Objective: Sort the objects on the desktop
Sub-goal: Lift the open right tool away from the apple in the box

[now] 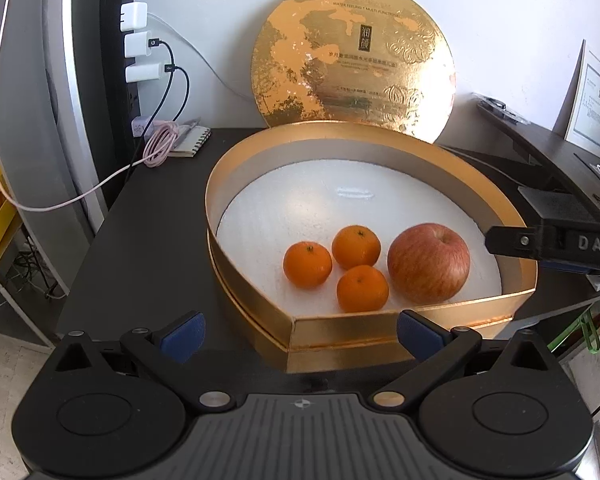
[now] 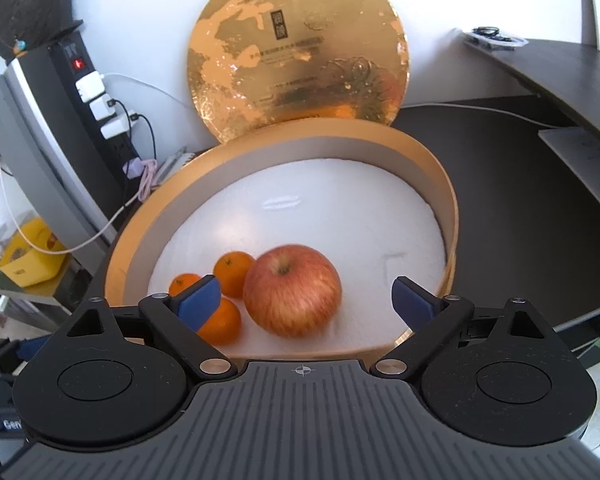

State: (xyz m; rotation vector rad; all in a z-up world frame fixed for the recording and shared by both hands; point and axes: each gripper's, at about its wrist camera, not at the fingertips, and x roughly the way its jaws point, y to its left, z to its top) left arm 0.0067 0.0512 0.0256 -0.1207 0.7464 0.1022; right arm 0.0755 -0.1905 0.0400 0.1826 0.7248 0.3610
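Both claws empty with jaws wide: right claw above the gold box rim, apple just ahead between its fingers; left claw short of the box's near wall.

We see an apple right of three oranges inside a round box; its lid leans behind.

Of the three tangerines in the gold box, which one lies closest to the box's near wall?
The front tangerine, nearest the gold box's near wall and beside the apple. The left one and the rear one sit farther back on the white liner.
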